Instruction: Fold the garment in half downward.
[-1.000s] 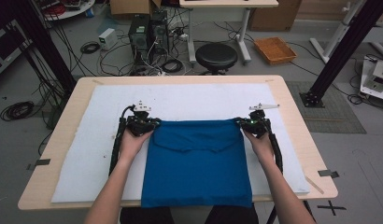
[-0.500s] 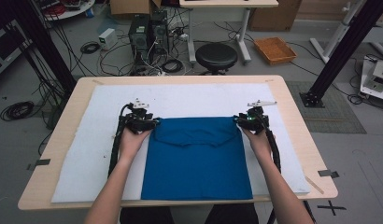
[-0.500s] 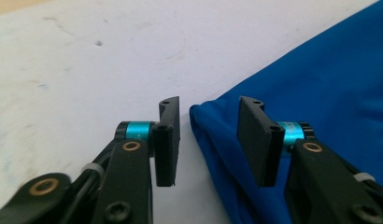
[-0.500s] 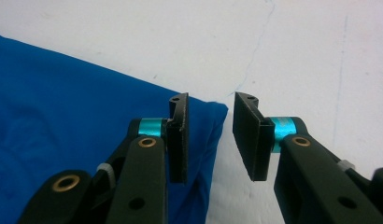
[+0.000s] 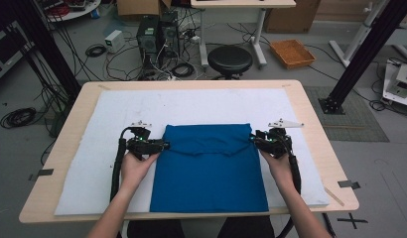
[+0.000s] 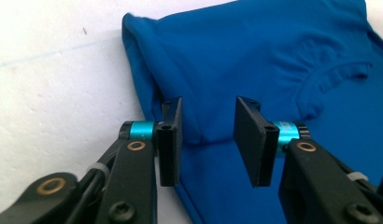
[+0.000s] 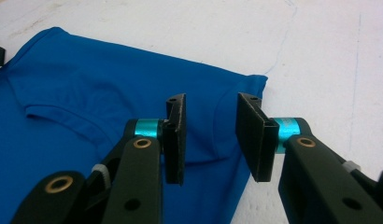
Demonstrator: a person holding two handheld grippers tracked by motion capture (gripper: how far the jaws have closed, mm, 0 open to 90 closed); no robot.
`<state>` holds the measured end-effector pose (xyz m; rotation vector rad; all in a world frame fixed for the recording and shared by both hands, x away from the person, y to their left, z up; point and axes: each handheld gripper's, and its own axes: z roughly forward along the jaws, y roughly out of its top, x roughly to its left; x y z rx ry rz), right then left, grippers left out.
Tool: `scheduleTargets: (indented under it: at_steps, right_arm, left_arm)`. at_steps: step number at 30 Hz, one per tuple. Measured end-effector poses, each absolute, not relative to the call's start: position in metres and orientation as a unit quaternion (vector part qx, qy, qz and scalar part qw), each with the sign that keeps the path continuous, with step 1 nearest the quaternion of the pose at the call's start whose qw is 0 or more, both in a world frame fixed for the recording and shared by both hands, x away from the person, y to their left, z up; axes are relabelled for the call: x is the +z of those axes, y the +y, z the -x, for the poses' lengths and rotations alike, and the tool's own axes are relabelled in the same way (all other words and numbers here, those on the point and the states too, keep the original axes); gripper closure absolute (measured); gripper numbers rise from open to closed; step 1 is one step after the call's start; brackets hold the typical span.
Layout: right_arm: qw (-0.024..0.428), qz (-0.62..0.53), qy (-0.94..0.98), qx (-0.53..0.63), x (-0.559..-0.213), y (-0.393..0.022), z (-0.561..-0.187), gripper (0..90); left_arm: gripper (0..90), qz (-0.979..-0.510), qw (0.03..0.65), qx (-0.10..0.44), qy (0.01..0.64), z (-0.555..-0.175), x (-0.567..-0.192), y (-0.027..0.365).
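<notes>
Both hand-held grippers (image 5: 164, 145) (image 5: 253, 139) moved outward, jaws just opened, blue shirt (image 5: 209, 168) edges released

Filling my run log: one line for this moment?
left gripper: open, just released | right gripper: open, just released | blue shirt: folded flat on white mat

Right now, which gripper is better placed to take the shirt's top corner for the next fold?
Neither clearly: left gripper and right gripper sit open, mirrored at opposite top corners of the blue shirt. Their jaws have just opened and pinch no cloth.
</notes>
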<state>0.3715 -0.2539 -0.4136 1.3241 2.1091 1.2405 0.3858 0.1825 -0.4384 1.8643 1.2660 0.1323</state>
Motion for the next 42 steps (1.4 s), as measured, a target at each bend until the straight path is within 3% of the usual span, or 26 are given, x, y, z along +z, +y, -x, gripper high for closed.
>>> scheduleTargets:
  at_steps: [14,23,25,29,42]
  right_arm:
    - [0.152,-0.487,0.744,0.432,-0.425,-0.257,-0.376,65.2]
    - [0.133,-0.508,0.753,0.397,-0.438,-0.251,-0.387,65.4]
    - [0.132,-0.511,0.755,0.389,-0.441,-0.249,-0.389,68.1]
    - [0.137,-0.501,0.765,0.381,-0.445,-0.245,-0.391,90.0]
    - [0.149,-0.476,0.765,0.408,-0.430,-0.251,-0.374,90.0]
  left_arm:
    - [77.2,-0.751,0.418,0.040,0.509,-0.391,-0.443,0.179]
    - [79.6,-0.755,0.412,0.046,0.508,-0.390,-0.443,0.177]
    - [81.0,-0.758,0.410,0.049,0.506,-0.390,-0.444,0.177]
    - [85.3,-0.758,0.413,0.055,0.502,-0.389,-0.443,0.177]
    - [86.0,-0.757,0.436,0.063,0.482,-0.379,-0.429,0.181]
